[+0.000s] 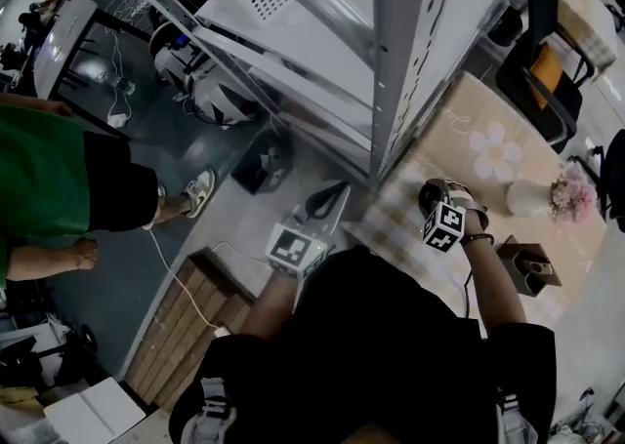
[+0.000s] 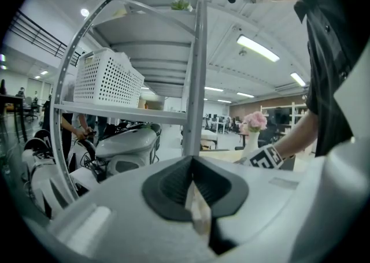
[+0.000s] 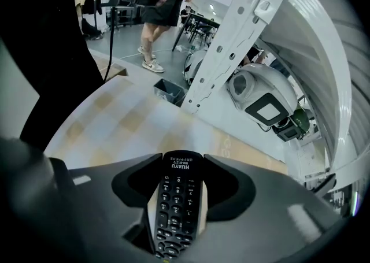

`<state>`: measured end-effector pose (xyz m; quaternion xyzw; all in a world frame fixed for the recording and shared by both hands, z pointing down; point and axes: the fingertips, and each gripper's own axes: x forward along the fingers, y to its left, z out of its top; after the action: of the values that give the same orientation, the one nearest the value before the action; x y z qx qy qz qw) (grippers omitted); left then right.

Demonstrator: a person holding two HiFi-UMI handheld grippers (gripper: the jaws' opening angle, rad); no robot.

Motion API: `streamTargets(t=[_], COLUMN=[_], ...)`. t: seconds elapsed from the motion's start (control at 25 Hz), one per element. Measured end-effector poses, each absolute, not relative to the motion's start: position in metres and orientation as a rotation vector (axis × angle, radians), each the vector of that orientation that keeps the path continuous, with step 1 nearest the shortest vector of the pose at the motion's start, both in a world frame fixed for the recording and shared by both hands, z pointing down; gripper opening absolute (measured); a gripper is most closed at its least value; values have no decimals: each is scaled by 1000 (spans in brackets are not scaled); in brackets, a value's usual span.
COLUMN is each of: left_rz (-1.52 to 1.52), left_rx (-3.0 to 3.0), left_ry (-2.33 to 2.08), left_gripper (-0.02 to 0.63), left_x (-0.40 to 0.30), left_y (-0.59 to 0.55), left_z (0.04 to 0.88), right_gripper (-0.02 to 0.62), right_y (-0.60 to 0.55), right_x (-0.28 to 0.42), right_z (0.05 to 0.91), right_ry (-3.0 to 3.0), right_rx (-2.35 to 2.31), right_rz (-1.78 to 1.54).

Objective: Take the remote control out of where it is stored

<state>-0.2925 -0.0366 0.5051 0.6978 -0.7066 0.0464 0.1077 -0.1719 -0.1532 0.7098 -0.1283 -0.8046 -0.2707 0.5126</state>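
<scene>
Remote tight between right gripper fingers; left gripper fingers together; flowers in vase.

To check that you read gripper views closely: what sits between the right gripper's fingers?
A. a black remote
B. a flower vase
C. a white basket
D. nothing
A: the right gripper view shows a black remote with rows of buttons clamped between the fingers of the right gripper.

Black remote control, beige checked tablecloth, pink flowers.
</scene>
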Motion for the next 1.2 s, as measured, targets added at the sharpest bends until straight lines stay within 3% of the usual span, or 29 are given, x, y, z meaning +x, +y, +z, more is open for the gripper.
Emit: streamTargets(t=[0.68,1.04,1.2], left_rz=[162,159,119], left_rx=[2159,2292,2337], left_ry=[-2001,-1929,-1891], left_gripper=[2,2,2], left_x=[-285,-250,-229], left_y=[-50,-74,-84], left_z=[504,489,480], right_gripper=[243,175,109], right_y=[-161,-170,-176], right_x=[-170,-152,-134], right_z=[694,621,575], right_ry=[-1991,-2243,-2397], right_rx=[-188,31,185], right_rz=[-656,-520,-428])
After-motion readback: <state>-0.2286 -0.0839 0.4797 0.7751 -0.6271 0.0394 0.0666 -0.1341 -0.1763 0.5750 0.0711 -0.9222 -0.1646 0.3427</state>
